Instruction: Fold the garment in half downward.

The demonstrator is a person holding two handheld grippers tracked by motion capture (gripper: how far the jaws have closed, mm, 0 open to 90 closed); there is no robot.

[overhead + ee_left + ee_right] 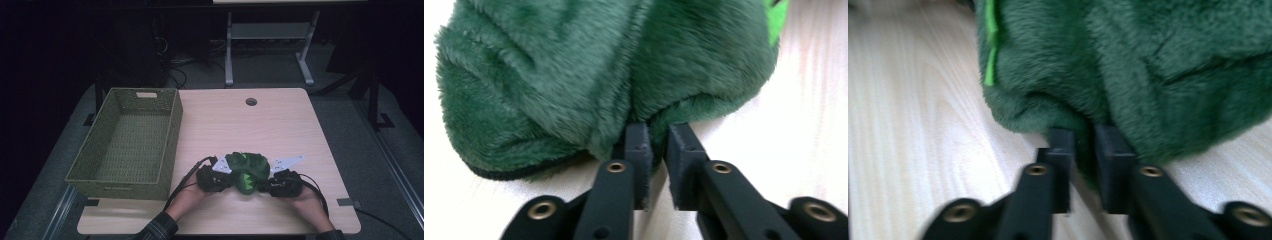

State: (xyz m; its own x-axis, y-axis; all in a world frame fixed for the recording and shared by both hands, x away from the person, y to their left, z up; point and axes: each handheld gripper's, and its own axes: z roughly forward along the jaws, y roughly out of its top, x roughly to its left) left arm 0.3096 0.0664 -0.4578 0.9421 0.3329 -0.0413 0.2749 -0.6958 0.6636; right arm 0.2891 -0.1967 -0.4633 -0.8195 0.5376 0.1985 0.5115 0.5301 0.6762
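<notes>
A dark green plush toy with bright green trim lies on the wooden table near its front edge. My left gripper comes at it from the left and my right gripper from the right. In the left gripper view the left gripper has its jaws a narrow gap apart, with a fold of the plush toy caught between the tips. In the right gripper view the right gripper pinches a fold of the plush toy the same way. The toy rests on the tabletop.
An empty green woven basket stands on the table's left side, close to my left hand. A round cable hole sits near the far edge. Bare tabletop lies behind and to the right of the toy.
</notes>
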